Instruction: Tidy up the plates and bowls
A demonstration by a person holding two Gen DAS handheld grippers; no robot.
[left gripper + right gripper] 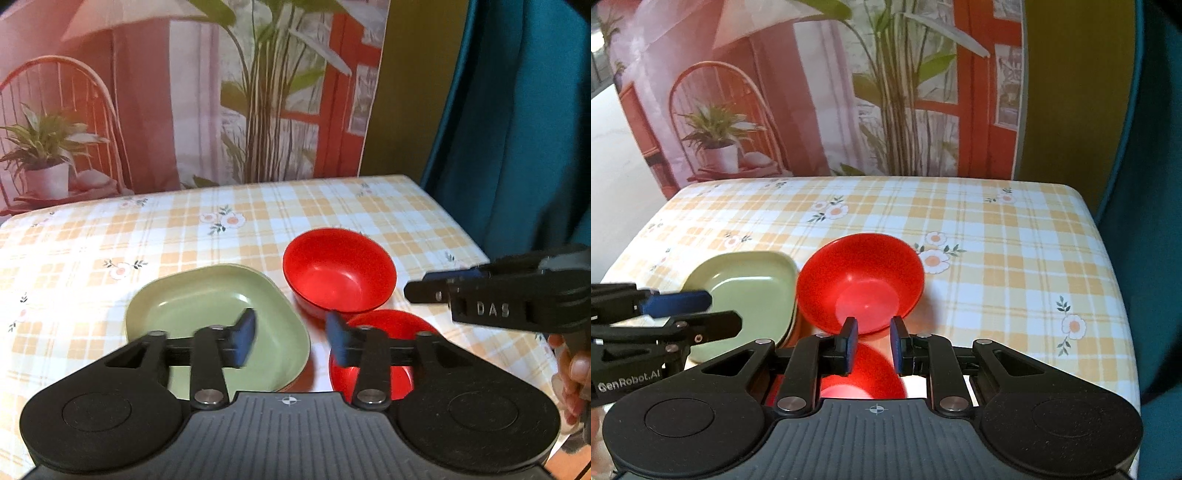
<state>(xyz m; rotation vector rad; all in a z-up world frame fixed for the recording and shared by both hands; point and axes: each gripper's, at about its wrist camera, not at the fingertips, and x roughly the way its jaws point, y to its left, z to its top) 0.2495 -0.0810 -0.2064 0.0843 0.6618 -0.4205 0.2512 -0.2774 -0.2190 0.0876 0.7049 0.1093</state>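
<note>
A green squarish plate (218, 321) lies on the checked tablecloth; another plate's edge shows under it. Two red bowls stand to its right: a far one (338, 271) and a near one (373, 354). My left gripper (291, 338) is open and empty, hovering over the gap between the plate and the near bowl. In the right wrist view, my right gripper (871, 341) is open with a narrow gap, empty, just above the near red bowl (860, 376) and in front of the far bowl (860, 280). The green plate (746, 291) sits to the left there.
The table (997, 258) has a yellow plaid cloth with flowers. A printed backdrop stands behind it, and a teal curtain (517, 129) hangs at the right. The table's right edge is near the bowls. The right gripper shows at the right in the left wrist view (421, 290).
</note>
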